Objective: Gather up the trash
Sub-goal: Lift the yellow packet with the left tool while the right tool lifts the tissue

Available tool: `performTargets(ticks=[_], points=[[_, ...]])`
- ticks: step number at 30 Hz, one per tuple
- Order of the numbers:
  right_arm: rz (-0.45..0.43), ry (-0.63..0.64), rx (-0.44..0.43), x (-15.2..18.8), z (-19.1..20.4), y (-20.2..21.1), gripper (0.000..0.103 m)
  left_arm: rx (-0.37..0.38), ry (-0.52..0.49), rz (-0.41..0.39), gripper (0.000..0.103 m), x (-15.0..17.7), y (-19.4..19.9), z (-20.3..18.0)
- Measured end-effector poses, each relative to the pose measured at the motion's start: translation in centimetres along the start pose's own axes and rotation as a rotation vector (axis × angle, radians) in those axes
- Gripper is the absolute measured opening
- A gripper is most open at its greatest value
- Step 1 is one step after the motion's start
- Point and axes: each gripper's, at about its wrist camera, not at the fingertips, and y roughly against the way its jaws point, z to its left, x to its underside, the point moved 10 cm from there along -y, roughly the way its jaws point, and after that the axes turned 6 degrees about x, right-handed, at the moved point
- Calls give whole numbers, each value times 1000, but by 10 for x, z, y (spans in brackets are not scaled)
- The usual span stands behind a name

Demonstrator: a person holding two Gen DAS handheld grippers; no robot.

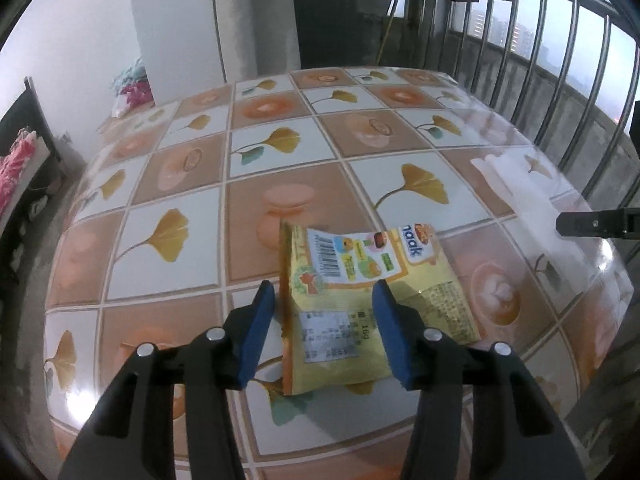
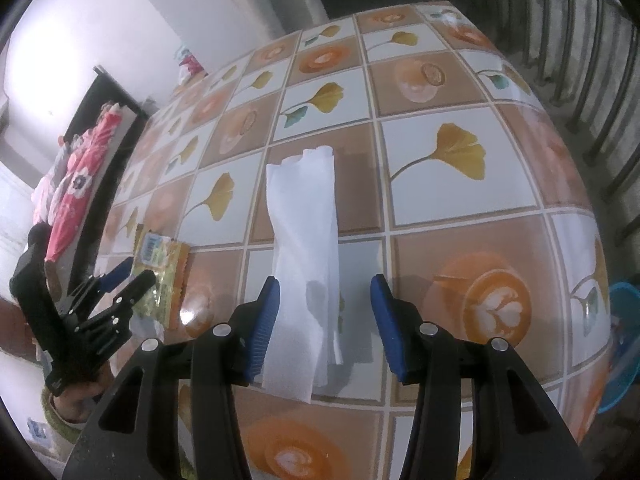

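Balcony railings and a grey pillar stand behind a tabletop covered in a glossy cloth printed with ginkgo leaves and coffee cups. Two pieces of trash lie flat on it, well apart, each with one claw lined up over it, which looks like a paired pickup.

The left claw is spread, its blue pads straddling the near end of a yellow snack wrapper; the left pad stands just clear of the wrapper's edge, while the right pad overlaps the wrapper in the picture, and I cannot tell whether it touches. Nothing is pinched yet. The wrapper lies label side up, slightly creased, so a closing squeeze would likely buckle it upward into the pads.

The right claw is likewise spread around the near end of a long, twisted white paper towel. Its left pad sits right at the towel's edge; the right pad stands clear of it. The towel lies lengthwise along the claw's line, which suits a pinch across its narrow width.

A blue plastic basin shows past the tabletop's right edge, lower down; its contents are hidden, and it may be the collecting bin.
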Motion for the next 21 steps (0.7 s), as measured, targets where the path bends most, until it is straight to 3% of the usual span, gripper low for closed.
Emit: performTargets(ticks=[8,14,21], points=[[-25,27,44,-5,7,-4,48,-14,-12,0,30,-3,-1,-5],[-54,93,135,-2,13,-7,49,-38,-41,-8,23,-4,-1,-5],[-88,138,224,-2,15,-10,36,-53,-67,-13,20,-5,-1,-7]])
